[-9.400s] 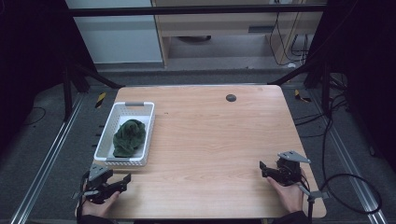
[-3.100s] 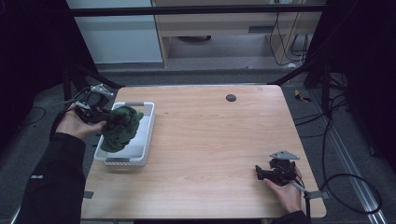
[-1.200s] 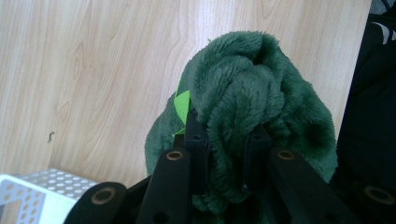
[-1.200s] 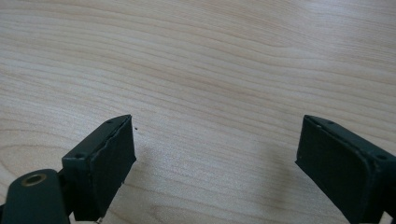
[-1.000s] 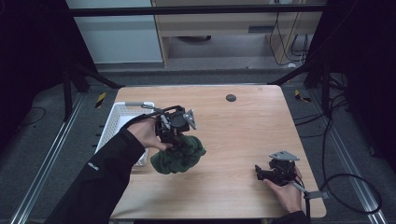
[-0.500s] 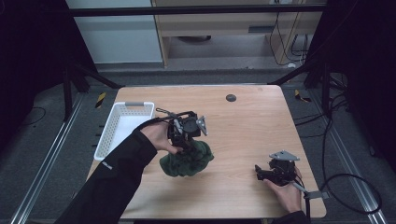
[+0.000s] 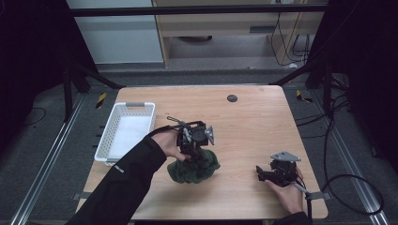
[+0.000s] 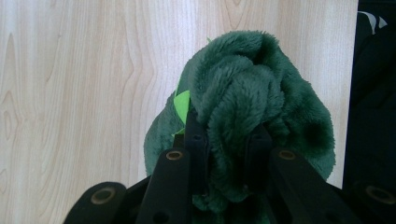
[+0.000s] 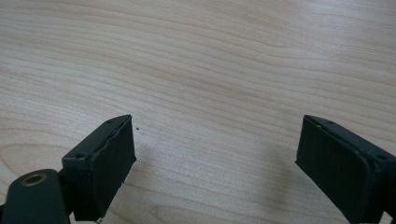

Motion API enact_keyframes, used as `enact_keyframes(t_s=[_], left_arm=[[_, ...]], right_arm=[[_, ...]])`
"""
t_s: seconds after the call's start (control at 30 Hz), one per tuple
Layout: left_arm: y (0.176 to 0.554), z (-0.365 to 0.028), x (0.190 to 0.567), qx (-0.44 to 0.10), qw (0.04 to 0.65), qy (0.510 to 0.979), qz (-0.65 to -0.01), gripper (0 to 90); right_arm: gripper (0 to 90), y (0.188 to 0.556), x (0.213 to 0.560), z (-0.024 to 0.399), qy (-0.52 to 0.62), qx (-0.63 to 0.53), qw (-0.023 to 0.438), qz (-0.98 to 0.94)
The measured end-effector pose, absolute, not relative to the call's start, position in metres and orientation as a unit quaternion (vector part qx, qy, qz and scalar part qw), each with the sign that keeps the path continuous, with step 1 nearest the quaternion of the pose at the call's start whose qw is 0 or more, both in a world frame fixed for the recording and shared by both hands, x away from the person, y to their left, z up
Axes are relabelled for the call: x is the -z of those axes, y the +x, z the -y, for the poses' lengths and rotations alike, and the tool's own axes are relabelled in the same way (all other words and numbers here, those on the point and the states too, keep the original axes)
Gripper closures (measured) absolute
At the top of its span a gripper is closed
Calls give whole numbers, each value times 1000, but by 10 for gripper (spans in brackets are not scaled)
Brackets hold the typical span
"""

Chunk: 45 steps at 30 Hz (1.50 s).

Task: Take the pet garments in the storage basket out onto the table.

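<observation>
Green plush, a crumpled cloth point(image 7: 193, 167), now sits on the pale wooden worktop point(image 7: 244, 122) near its middle, where a second ago it hung in the air under the left claw point(image 7: 195, 154), closer to the white basket point(image 7: 126, 132). Several seconds back it lay inside that basket, which is now empty at the worktop's left side. The left claw has come down with it and is clamped tight on a fold of the fabric; in the left gripper view the two black jaws pinch the plush point(image 8: 243, 107) between them, with a scrap of bright green tag point(image 8: 182, 103) showing beside the left jaw. The bundle appears to be touching the wood, so the carry out of the basket looks finished and letting go, or spreading the cloth out, is probably next. The right claw point(image 7: 268, 174) rests at the near right of the worktop, unmoved across the earlier pictures, its jaws wide apart with nothing between them, over bare wood point(image 9: 224, 70).
</observation>
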<state>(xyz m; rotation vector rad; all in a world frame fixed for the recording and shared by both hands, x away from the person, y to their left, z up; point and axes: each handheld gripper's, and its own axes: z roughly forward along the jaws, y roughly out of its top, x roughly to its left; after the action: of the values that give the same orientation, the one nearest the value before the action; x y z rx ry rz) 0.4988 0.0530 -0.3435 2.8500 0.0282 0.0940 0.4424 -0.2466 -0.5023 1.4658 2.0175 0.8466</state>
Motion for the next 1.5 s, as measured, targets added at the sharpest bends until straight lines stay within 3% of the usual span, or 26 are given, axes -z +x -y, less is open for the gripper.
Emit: enact_keyframes(t_s=[0.9,1.13,1.5], left_arm=[[491,-34,399,-24,111,993,18,727],[489,-33,400,-26,112,993,17,647],[487,-48,381,-45,154,987,3,438]], right_arm=[[114,443,503,246,536,-308,252,-744],[114,443,503,246,536,-308,250,-745],[113,443,503,246,537,-307,249,-745]])
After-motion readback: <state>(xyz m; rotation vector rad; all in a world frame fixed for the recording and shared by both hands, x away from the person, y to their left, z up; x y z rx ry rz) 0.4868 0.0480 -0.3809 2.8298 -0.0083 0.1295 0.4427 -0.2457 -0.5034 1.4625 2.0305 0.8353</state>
